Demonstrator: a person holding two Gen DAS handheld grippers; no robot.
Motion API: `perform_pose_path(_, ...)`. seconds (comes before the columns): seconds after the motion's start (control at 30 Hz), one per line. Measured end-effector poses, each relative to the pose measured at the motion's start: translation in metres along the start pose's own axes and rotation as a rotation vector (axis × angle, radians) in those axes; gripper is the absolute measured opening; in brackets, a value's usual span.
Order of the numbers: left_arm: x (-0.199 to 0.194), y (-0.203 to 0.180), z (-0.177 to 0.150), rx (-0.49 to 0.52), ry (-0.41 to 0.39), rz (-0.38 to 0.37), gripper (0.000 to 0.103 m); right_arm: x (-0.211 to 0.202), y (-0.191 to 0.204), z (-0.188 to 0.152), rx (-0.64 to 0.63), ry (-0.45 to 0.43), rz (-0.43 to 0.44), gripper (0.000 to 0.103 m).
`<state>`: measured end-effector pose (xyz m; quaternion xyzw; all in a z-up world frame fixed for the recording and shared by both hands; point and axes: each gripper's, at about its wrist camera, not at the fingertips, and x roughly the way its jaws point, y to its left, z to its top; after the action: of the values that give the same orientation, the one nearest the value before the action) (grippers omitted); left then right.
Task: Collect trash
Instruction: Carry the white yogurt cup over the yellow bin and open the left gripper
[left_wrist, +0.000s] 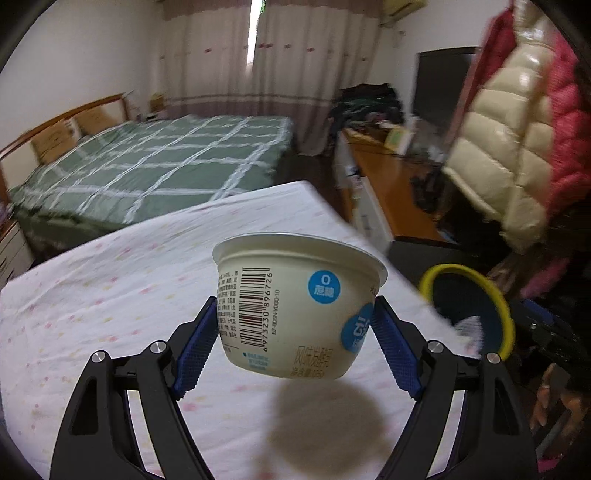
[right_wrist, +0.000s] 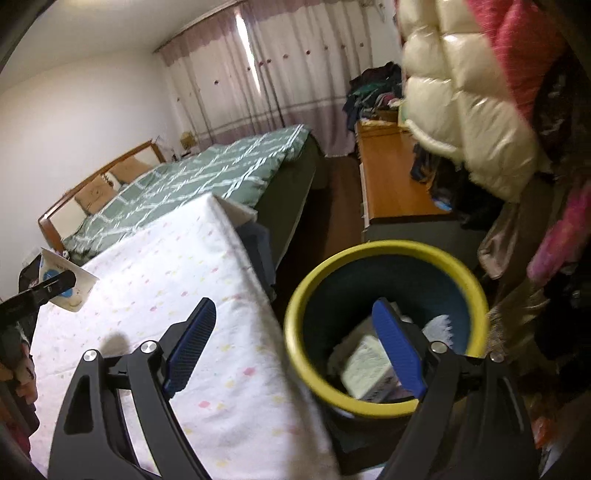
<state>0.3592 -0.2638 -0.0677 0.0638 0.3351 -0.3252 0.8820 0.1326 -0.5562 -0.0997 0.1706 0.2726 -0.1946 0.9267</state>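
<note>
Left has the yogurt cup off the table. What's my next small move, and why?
Probably carry the yogurt cup right, toward the yellow-rimmed bin. The left gripper clamps it by both sides above the table, its shadow below. The bin stands past the table's right edge, trash already inside. The right gripper is open, over the bin.

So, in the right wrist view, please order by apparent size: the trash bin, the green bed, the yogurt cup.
1. Trash bin and green bed look about alike in extent; the bin is much nearer the camera, so I do not rank them.
2. Yogurt cup, clearly smallest, held at the left edge.
</note>
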Motion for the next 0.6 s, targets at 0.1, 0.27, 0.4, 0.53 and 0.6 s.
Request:
perform_pose_path(0.1,0.002,-0.043,0.007,0.041,0.005,-0.077,0.08,-0.023,-0.022,0.004,0.011,-0.04,-0.024,0.082)
perform_pose_path(0.27,0.022,-0.12,0.013,0.117,0.034,-0.173,0.081,-0.057,-0.058,0.01,0.041,-0.096,-0.06,0.084)
perform_pose_path(0.4,0.046,-0.175,0.014,0.148,0.061,-0.22,0.081,-0.078,-0.084,0.016,0.055,-0.137,-0.096,0.084)
perform_pose_path(0.53,0.079,-0.212,0.016,0.167,0.089,-0.243,0.081,-0.093,-0.105,0.013,0.049,-0.151,-0.131,0.086)
perform_pose_path(0.6,0.095,-0.229,0.016,0.179,0.107,-0.242,0.081,-0.097,-0.112,0.011,0.057,-0.152,-0.145,0.086)
